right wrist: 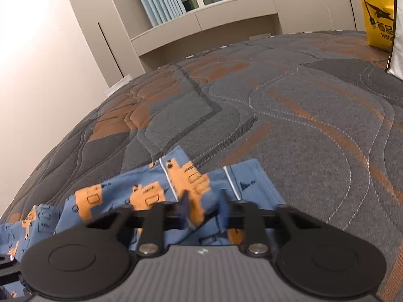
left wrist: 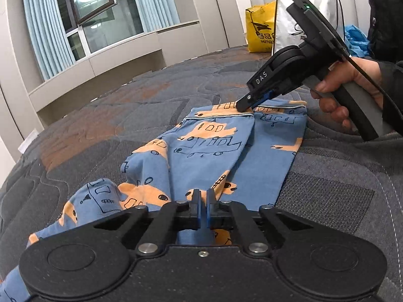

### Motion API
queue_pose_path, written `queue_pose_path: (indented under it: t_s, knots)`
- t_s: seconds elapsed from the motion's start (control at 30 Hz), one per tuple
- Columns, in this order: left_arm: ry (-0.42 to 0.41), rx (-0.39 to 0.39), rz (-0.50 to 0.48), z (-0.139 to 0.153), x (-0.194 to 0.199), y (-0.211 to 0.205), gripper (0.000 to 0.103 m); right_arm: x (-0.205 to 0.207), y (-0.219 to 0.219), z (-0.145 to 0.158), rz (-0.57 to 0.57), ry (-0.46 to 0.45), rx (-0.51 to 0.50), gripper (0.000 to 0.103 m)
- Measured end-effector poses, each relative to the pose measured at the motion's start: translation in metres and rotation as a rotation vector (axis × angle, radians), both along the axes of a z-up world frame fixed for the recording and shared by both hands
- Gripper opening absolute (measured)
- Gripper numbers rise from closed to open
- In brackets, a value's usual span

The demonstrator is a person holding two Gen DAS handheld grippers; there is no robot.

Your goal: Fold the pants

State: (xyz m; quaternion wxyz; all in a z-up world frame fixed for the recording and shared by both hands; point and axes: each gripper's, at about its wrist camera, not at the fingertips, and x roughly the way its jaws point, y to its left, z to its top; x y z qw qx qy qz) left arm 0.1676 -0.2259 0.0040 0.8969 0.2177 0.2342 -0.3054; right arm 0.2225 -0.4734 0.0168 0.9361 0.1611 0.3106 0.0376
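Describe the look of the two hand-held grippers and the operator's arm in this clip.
Both are matte black with twin round discs, silver pivot bolts and blue finger pads. The right hand-held gripper bears white "DAS" lettering, a grey pistol handle, a green light on its top module and a black cable. The left hand-held gripper shows the same linkage. The bare hand emerges from a dark sleeve.

Pants (left wrist: 201,148): soft matt printed cloth. Bed (right wrist: 289,105): rough quilted fabric. Grippers: matt black plastic, metal pins.

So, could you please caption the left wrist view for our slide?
Right gripper meets the waistband of blue orange-printed pants on a grey quilted mattress.
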Motion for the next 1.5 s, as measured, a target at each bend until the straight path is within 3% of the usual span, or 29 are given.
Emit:
queue_pose_path:
  t_s: [0.1, 0.33, 0.5, 0.7, 0.8, 0.83, 0.87, 1.0, 1.1, 1.17, 1.37, 1.5]
  knots:
    - [-0.004, -0.04, 0.008, 0.005, 0.0, 0.002, 0.002, -0.005, -0.002, 0.007, 0.004, -0.035, -0.001, 0.008]
    - [-0.035, -0.101, -0.061, 0.021, -0.008, -0.007, 0.001, -0.045, -0.009, 0.039, -0.038, -0.164, -0.121, 0.007]
    - [0.004, -0.068, -0.105, 0.008, -0.008, -0.02, 0.001, -0.066, -0.029, 0.025, -0.077, -0.098, -0.149, 0.007]
    - [0.032, -0.054, -0.105, -0.003, -0.007, -0.022, 0.002, -0.073, -0.026, 0.001, -0.044, -0.015, -0.199, 0.009]
    - [0.037, -0.056, -0.106, -0.004, -0.007, -0.022, 0.003, -0.071, -0.019, 0.007, -0.028, -0.031, -0.253, 0.03]
    - [0.037, -0.056, -0.104, -0.004, -0.007, -0.022, 0.003, -0.069, -0.019, 0.011, -0.025, -0.048, -0.256, 0.047]
    - [0.036, -0.058, -0.102, -0.005, -0.009, -0.021, 0.003, -0.066, -0.019, 0.015, -0.018, -0.061, -0.254, 0.053]
    - [0.038, -0.069, -0.095, -0.001, -0.009, -0.021, 0.002, -0.039, -0.013, 0.02, 0.022, -0.069, -0.255, 0.051]
    - [0.041, -0.072, -0.094, -0.002, -0.01, -0.02, 0.002, -0.018, -0.009, 0.012, 0.045, -0.038, -0.266, 0.043]
    - [0.041, -0.077, -0.094, -0.001, -0.011, -0.019, 0.002, -0.009, -0.006, 0.005, 0.05, -0.014, -0.285, 0.014]
    - [0.035, -0.111, -0.096, 0.004, -0.014, -0.016, 0.002, -0.019, -0.003, 0.011, 0.009, -0.071, -0.337, 0.008]
    - [0.047, -0.085, -0.095, -0.006, -0.012, -0.02, 0.003, -0.014, -0.002, 0.006, 0.009, -0.04, -0.358, 0.008]
